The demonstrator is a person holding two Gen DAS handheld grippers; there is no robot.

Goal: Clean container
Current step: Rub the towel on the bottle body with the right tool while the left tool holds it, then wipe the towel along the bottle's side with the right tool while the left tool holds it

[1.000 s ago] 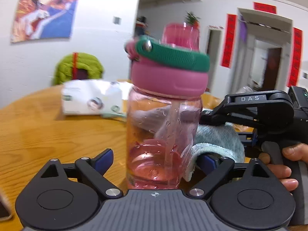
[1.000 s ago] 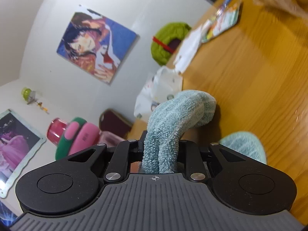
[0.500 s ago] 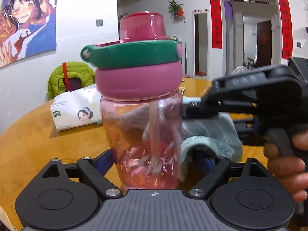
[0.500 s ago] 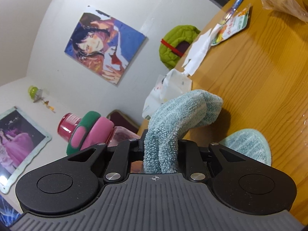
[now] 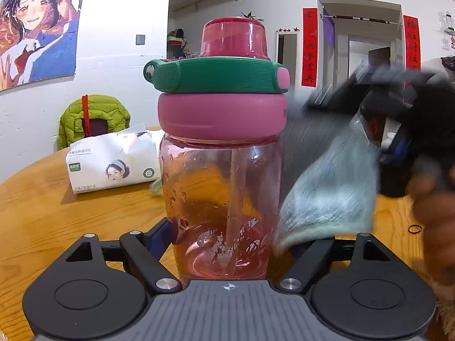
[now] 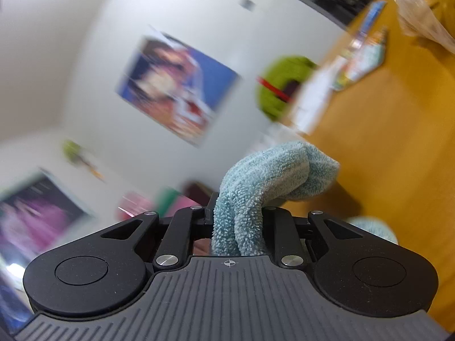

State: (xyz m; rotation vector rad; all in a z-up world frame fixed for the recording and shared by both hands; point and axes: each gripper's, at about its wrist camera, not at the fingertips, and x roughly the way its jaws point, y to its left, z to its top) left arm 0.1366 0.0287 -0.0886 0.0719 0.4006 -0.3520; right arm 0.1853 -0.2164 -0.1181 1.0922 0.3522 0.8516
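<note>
A clear pink bottle (image 5: 221, 199) with a pink and green lid stands upright between the fingers of my left gripper (image 5: 227, 241), which is shut on its lower body. Water drops cling to its wall. My right gripper (image 6: 237, 221) is shut on a light blue cloth (image 6: 270, 176). In the left wrist view the cloth (image 5: 332, 187) and the right gripper are blurred, to the right of the bottle and close beside it. In the right wrist view the bottle (image 6: 167, 201) shows blurred at the left behind the fingers.
A wooden table (image 5: 42, 213) lies under everything. A white tissue pack (image 5: 113, 162) sits behind the bottle on the left. A green jacket (image 5: 93, 116) hangs on a chair beyond. A black hair band (image 5: 414, 229) lies at right. Packets (image 6: 364, 56) and a plastic bag (image 6: 421, 8) lie farther off.
The right gripper and cloth have swung away from behind the bottle out to its right side, moving fast. The bottle has turned level and upright in the left gripper.
</note>
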